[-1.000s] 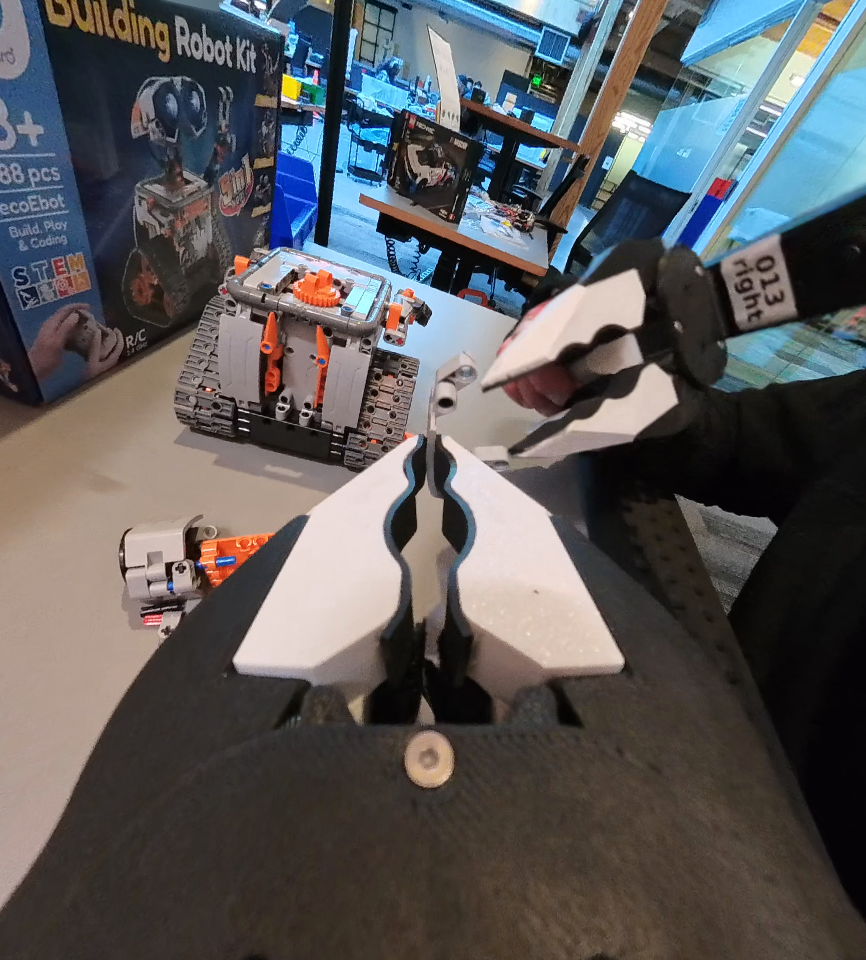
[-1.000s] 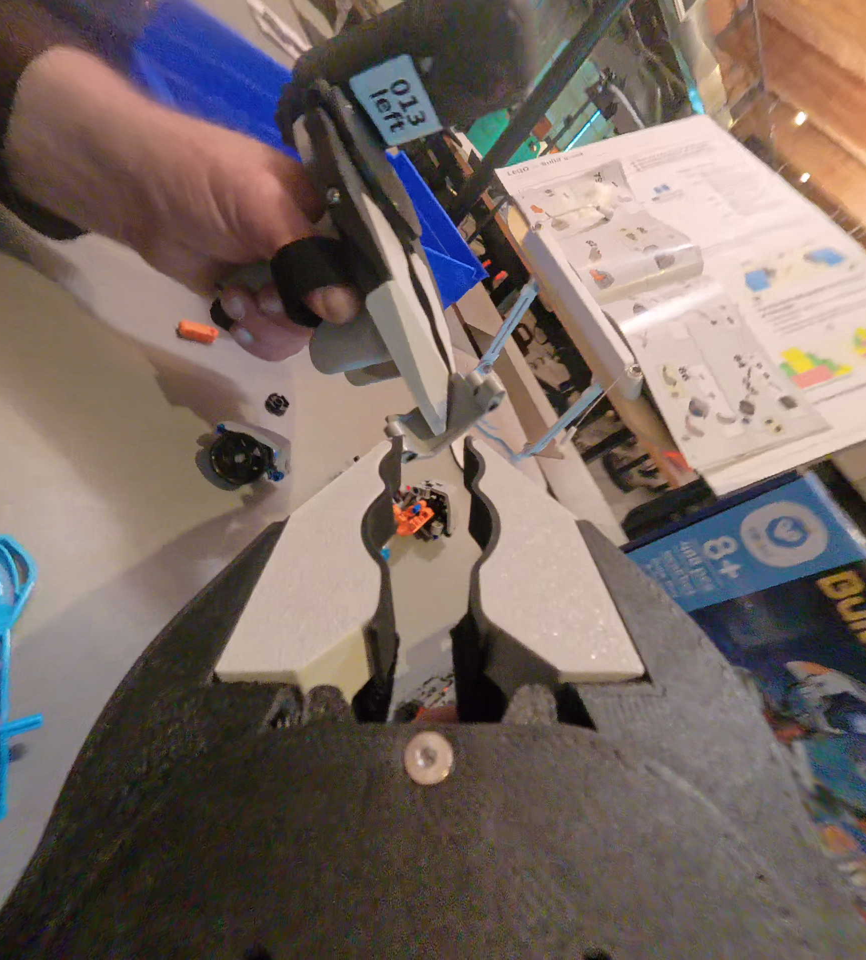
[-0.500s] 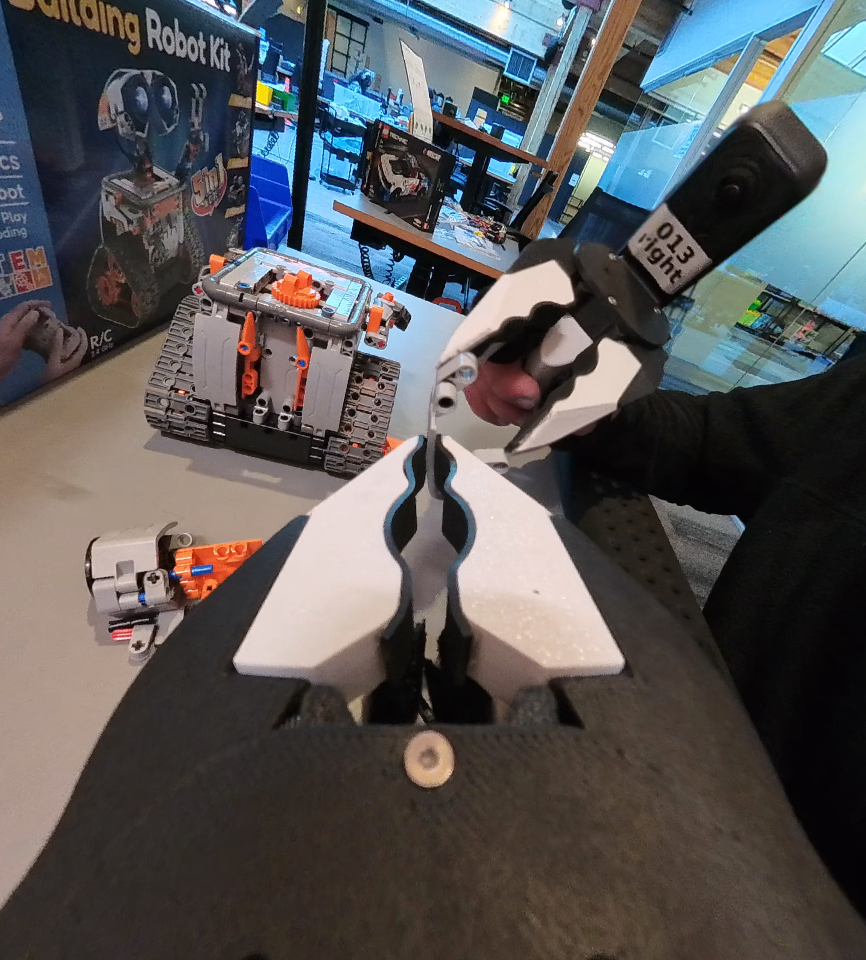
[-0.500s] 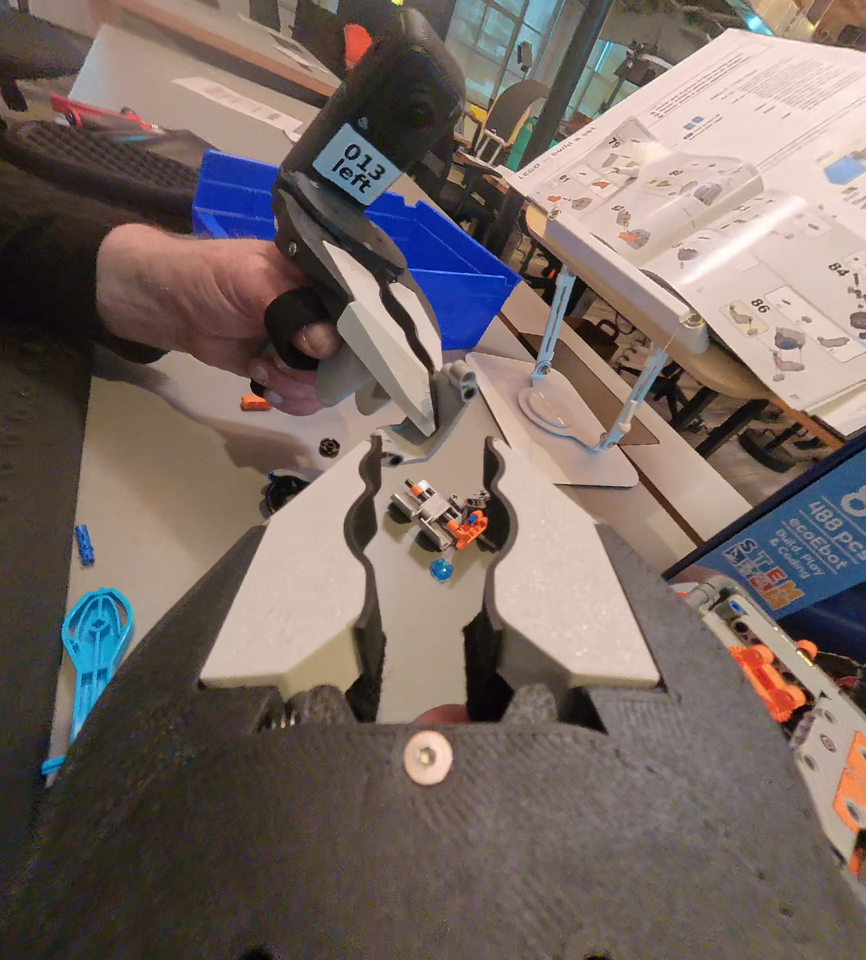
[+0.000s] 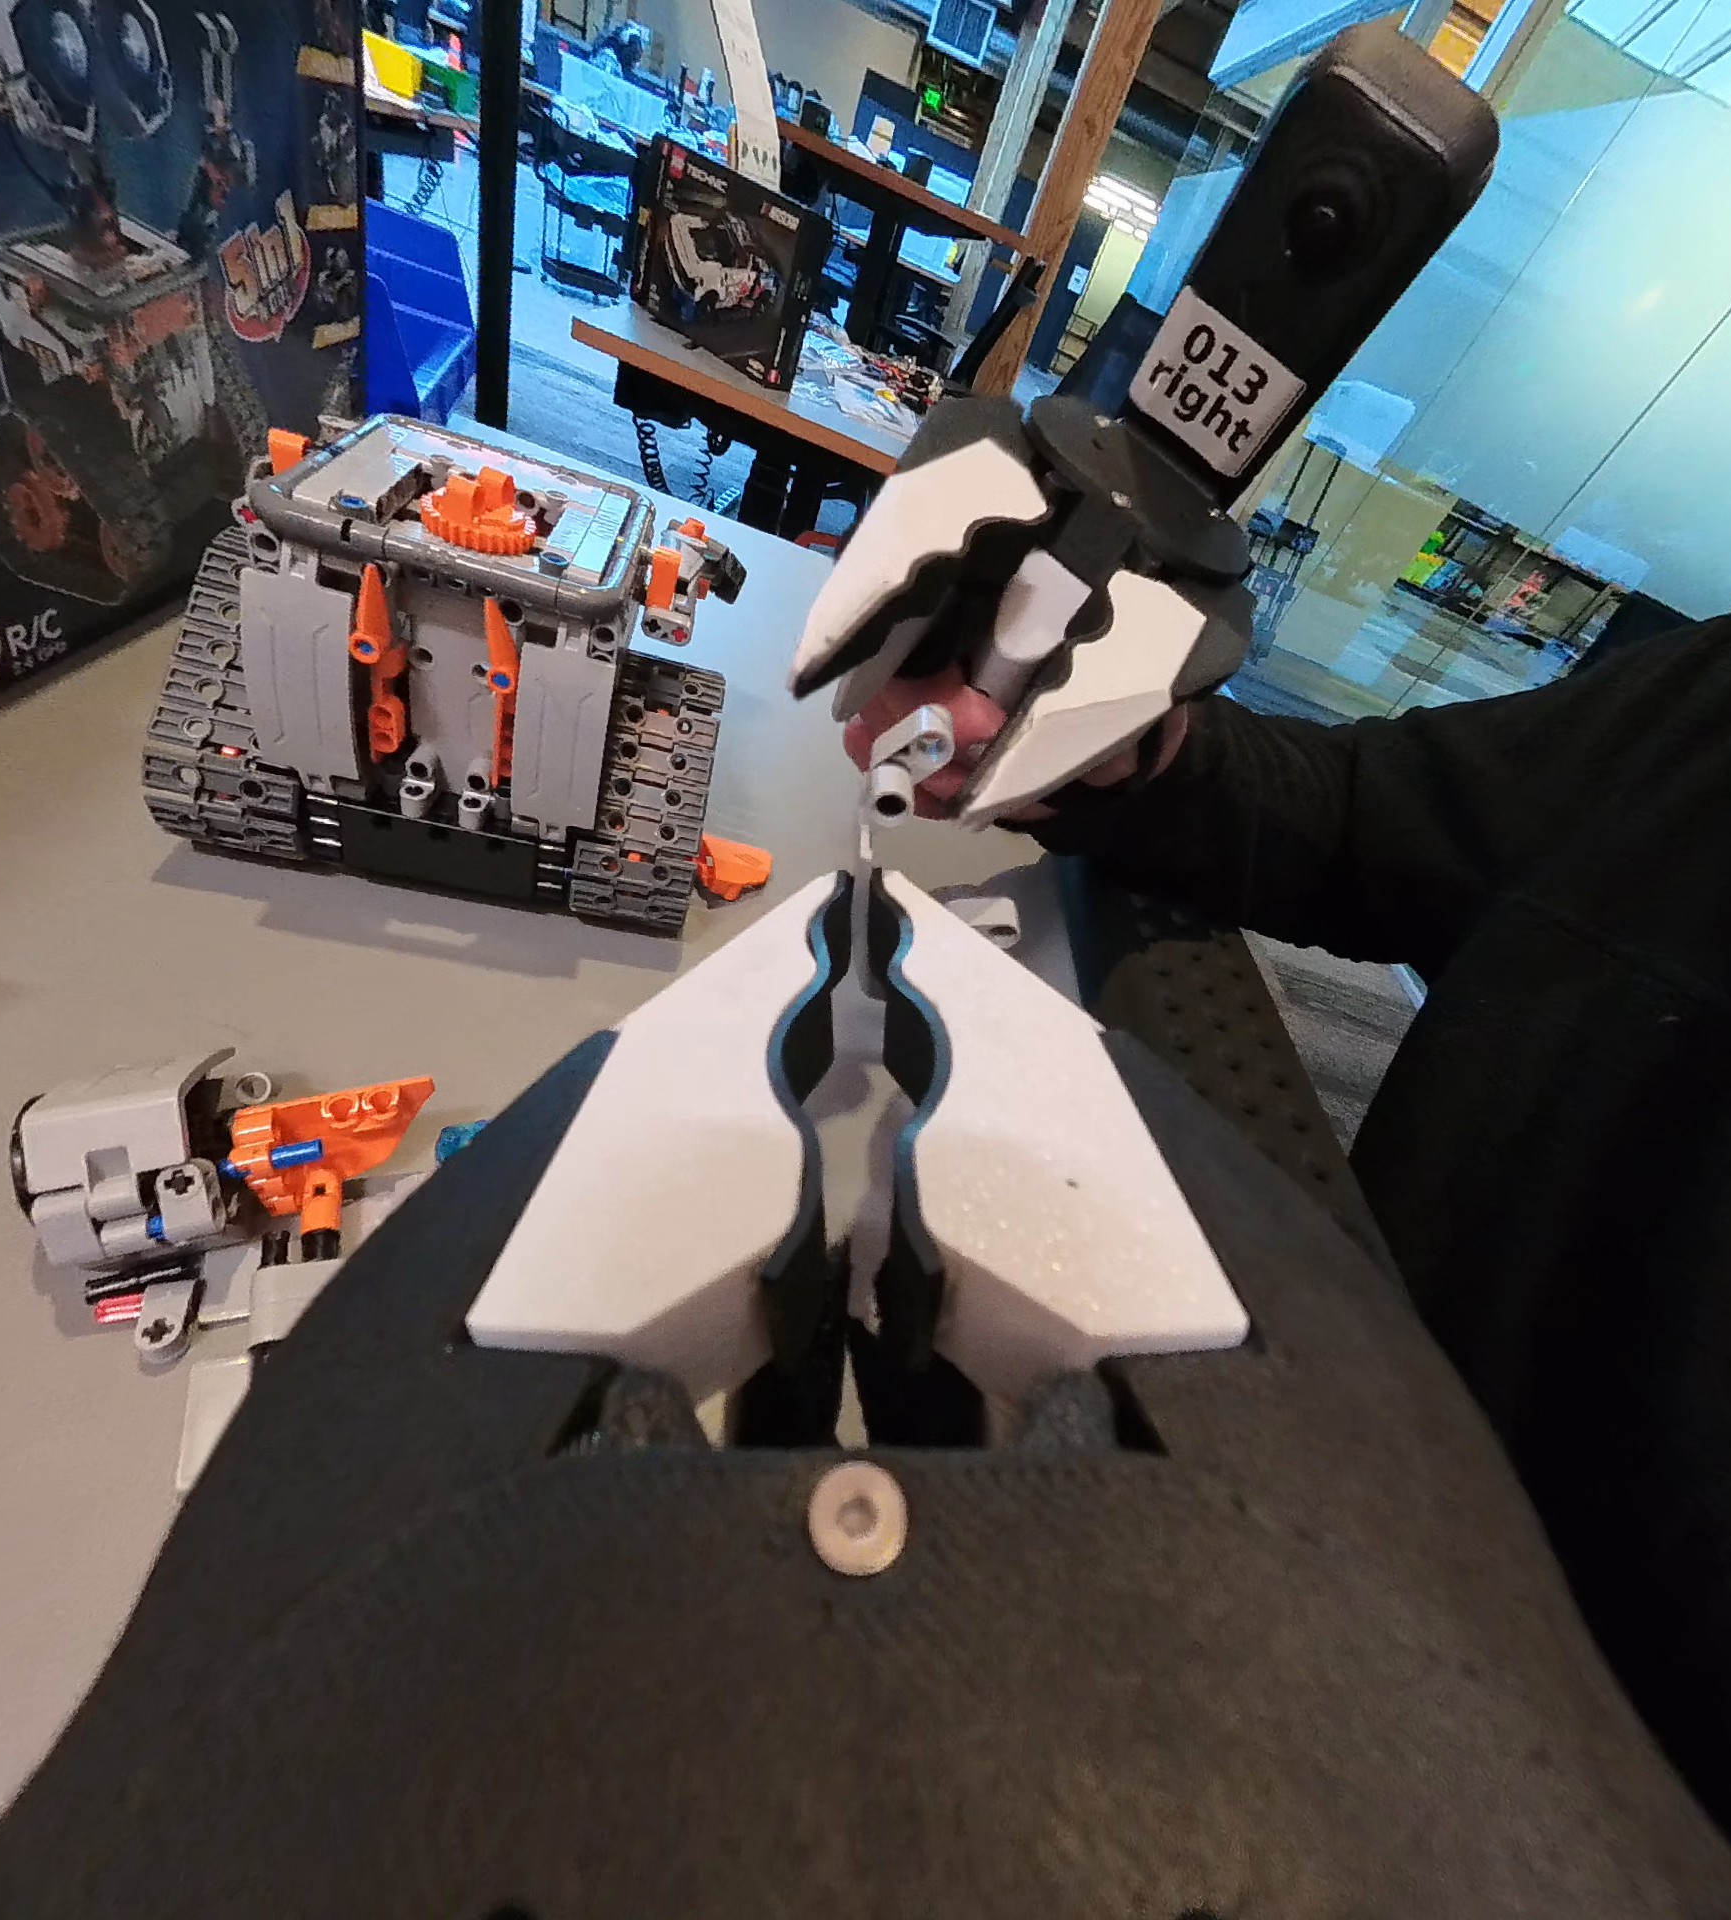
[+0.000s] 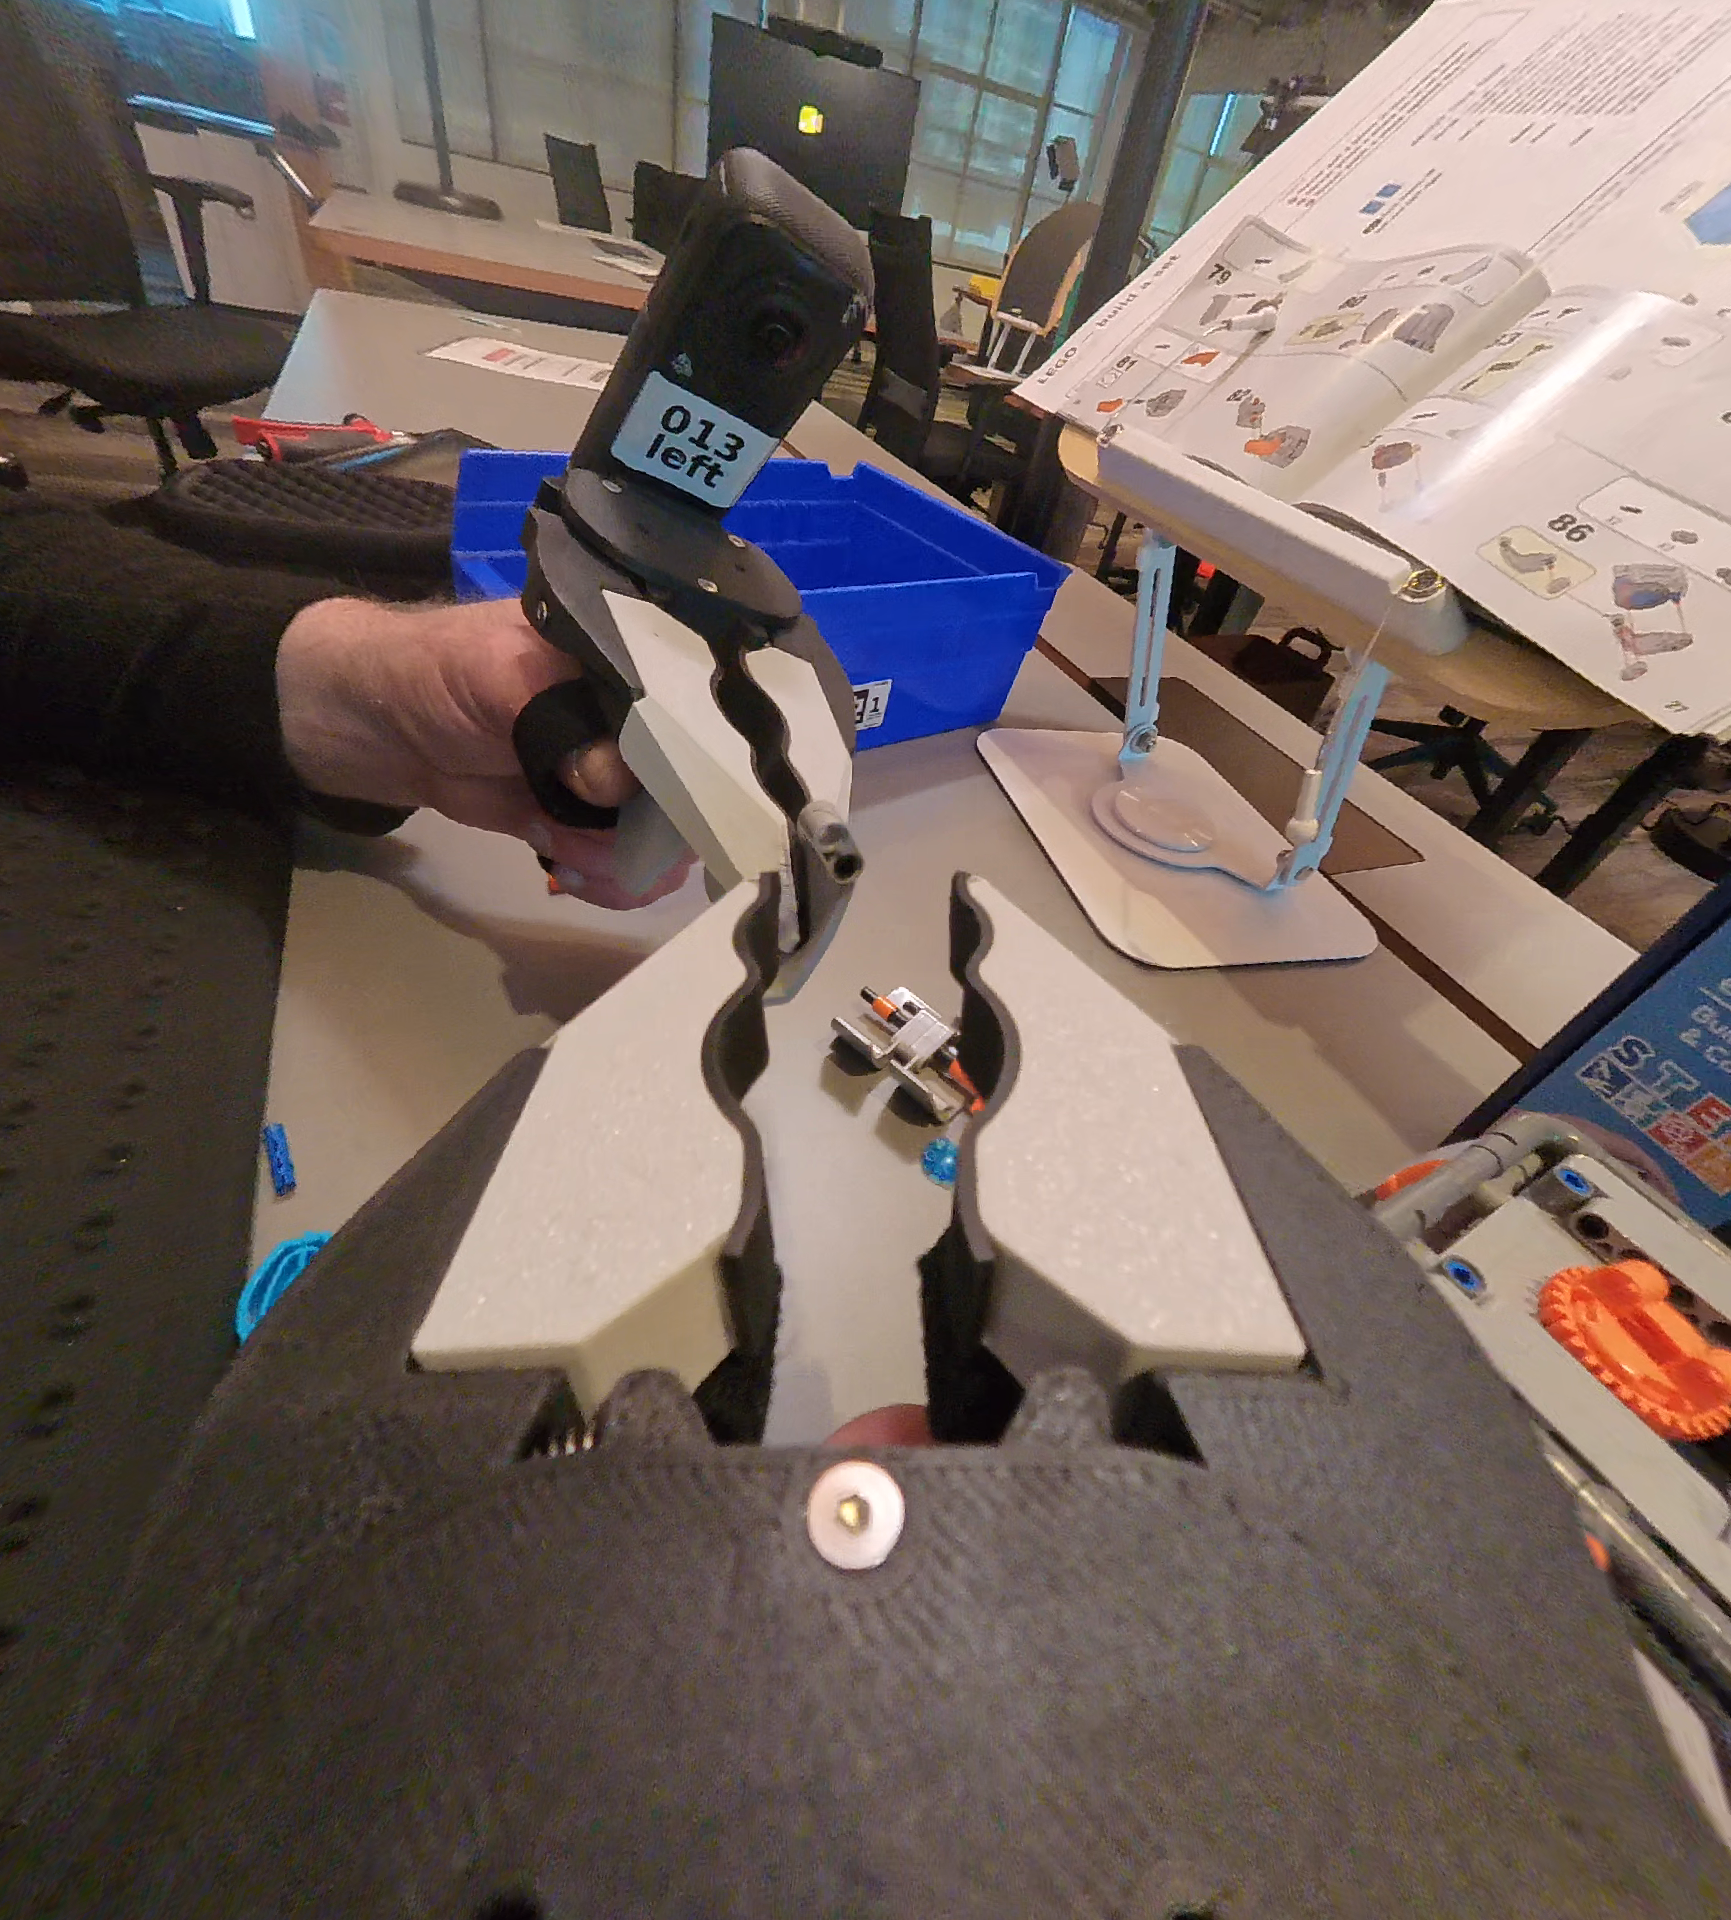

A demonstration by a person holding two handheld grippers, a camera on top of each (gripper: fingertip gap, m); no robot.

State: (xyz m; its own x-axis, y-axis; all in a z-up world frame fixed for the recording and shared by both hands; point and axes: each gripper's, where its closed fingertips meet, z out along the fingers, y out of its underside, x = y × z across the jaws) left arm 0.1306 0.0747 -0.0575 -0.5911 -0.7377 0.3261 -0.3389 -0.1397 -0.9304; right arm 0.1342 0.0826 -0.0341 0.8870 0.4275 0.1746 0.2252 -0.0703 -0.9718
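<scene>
My left gripper (image 5: 859, 894) is pressed together on a small light-grey plastic connector piece (image 5: 897, 774), pinching its thin lower end right at the fingertips. The piece stands up out of the tips, long axis running forward and upward from them, with its round hollow barrel end at the top and tipped a little to my right. It is up in the air, off the grey tabletop (image 5: 61, 914).

My right gripper (image 6: 856, 894) is spread, nothing between its fingers. In the left wrist view it hangs just beyond the piece, pointing down and back toward me, and the barrel end sits in the mouth of that gap. I can't tell whether either finger touches it. From the right wrist view the piece lies just ahead and slightly left of my tips, close by the left finger, so the right gripper is the free one nearest it.

Past the piece to the left stands the grey, black and orange tracked brick-built robot body (image 5: 445, 665), well apart. A small grey and orange brick subassembly (image 5: 206, 1164) lies on the table at lower left, under my left gripper's side. In the right wrist view a blue plastic bin (image 6: 902, 582) sits behind, and an open instruction booklet on a white stand (image 6: 1463, 343) is off to the right.
</scene>
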